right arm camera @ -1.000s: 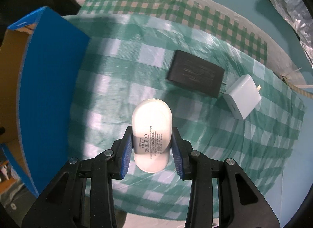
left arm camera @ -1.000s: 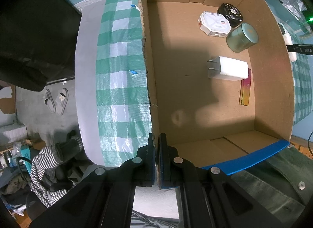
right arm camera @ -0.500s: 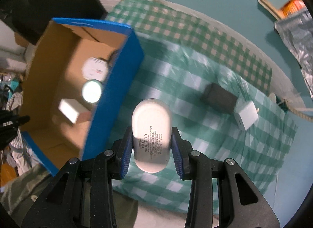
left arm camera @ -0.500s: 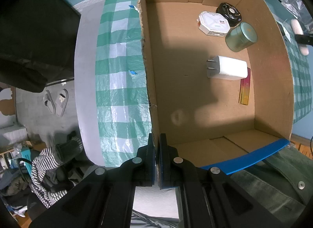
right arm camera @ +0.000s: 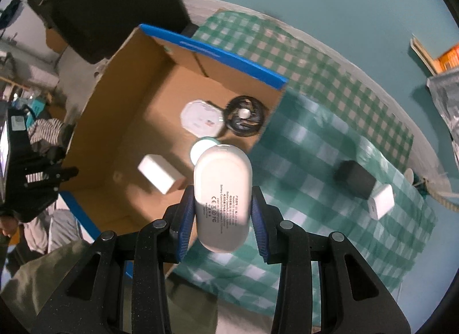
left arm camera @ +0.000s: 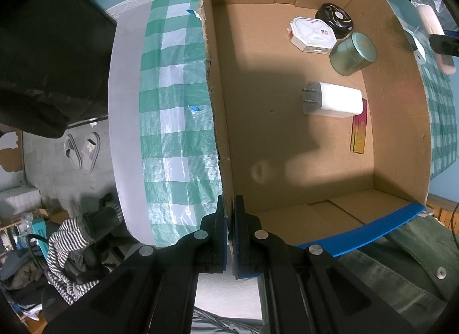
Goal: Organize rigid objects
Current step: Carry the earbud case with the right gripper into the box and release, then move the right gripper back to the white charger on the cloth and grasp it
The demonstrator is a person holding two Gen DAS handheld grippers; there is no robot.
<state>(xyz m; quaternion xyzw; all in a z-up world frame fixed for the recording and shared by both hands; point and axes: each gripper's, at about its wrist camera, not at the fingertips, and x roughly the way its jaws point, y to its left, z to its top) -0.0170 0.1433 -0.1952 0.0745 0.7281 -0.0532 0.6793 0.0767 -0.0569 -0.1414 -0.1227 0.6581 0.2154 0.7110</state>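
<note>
White power bank (right arm camera: 222, 190) in right claw (right arm camera: 221, 213) hides green tin (right arm camera: 202, 147).

Looks like a lived-in home: slippers (left arm camera: 83, 149) on a tiled floor, striped clothing (left arm camera: 71, 236) heaped nearby, checked tablecloth (left arm camera: 175, 121) over a table.

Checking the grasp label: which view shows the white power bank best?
Right wrist. The power bank fills the centre, printed face toward the camera, clamped between the right gripper pads. The left wrist view catches it only as a blurred sliver past the box wall, near the frame edge.
</note>
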